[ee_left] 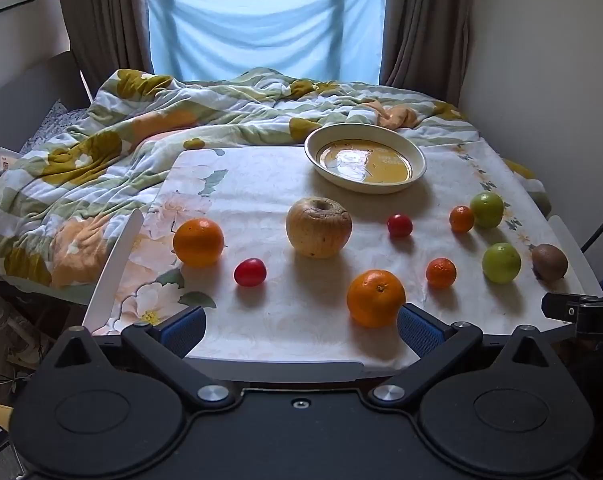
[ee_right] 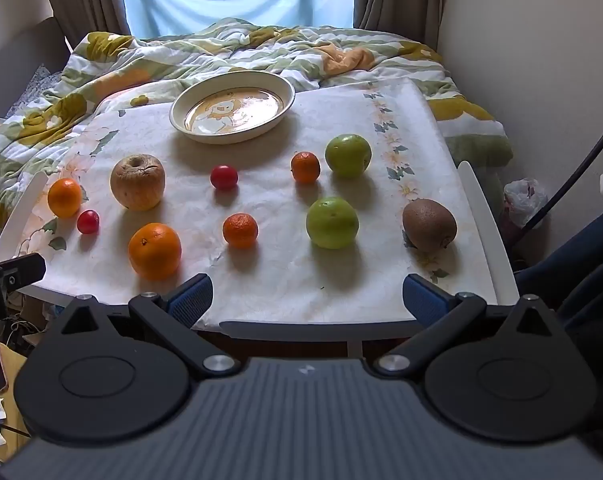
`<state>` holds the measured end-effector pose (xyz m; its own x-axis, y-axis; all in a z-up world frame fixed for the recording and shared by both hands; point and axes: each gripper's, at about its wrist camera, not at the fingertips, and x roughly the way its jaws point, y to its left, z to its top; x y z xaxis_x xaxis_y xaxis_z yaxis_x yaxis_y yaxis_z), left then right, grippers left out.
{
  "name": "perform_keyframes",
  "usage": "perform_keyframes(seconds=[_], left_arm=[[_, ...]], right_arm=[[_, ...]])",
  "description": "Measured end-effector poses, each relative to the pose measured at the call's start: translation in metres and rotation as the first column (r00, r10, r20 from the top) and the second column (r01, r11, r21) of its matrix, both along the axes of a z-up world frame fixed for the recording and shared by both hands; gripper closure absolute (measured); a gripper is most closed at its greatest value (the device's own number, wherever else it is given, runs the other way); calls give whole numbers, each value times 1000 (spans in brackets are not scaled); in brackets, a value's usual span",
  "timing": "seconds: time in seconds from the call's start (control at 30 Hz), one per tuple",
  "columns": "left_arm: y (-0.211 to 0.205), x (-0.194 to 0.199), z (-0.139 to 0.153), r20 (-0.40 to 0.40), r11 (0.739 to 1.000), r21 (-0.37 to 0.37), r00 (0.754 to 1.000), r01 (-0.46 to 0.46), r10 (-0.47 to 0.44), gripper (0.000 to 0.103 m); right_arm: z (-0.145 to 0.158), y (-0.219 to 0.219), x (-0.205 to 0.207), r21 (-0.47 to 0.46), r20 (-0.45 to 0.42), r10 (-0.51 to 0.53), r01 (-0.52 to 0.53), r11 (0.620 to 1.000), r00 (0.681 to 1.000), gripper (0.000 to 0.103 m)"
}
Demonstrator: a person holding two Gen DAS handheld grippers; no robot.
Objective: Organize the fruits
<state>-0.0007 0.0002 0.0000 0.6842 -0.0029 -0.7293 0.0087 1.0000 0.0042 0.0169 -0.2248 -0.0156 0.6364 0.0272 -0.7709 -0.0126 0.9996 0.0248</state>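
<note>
since nothing sits in the dish (ee_right: 232,80) yet, i judge the step in hand is picking the first fruit, and i'd start each tong on what lies closest to it. my left gripper (ee_left: 299,326) hangs at the near edge of the table (ee_left: 273,364), jaws spread wide and holding nothing; my right gripper (ee_right: 307,300) is the same, wide open and empty over the near edge.

going left to right in the right wrist view: an orange (ee_right: 64,197) at the far left with a small red tomato (ee_right: 88,221) just beside it; a wrinkled, brownish apple (ee_right: 137,187), dull-skinned and probably soft, so i'd close on it gently; a larger orange (ee_right: 155,251) near my left tong; a second tomato (ee_right: 224,177) mid-table; a mandarin (ee_right: 240,231) in front of it and another mandarin (ee_right: 305,167) almost touching a green fruit (ee_right: 348,155); a second green fruit (ee_right: 332,222) nearer me; and a fuzzy brown kiwi (ee_right: 429,225) at the right, close to the cloth's edge.

all are round and likely to roll on the cloth, so i'd come straight down, centre the jaws across the widest part and lift cleanly. the dish stands at the far side, well apart from my tongs.
</note>
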Motion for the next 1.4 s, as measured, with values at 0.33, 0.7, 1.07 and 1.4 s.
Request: perform_keyframes(seconds=[0.33, 0.7, 1.07, 1.4], left_arm=[[-7, 1, -3, -21, 1000, 24, 1000, -12, 13, 0], [1, -6, 6, 9, 1000, -3, 1000, -3, 3, 0], [-3, -7, 8, 27, 1000, -2, 1000, -1, 1, 0], [-7, -7, 10, 37, 1000, 4, 999, 2, -3, 0]], right_arm=[[1, 0, -2, 0, 4, 0, 0, 1000, 1000, 0], [2, 1, -6, -3, 7, 0, 0, 1000, 1000, 0], [3, -1, -11, -1, 13, -2, 2, 1000, 1000, 0], [5, -1, -11, -3, 21, 1, -1, 1000, 1000, 0]])
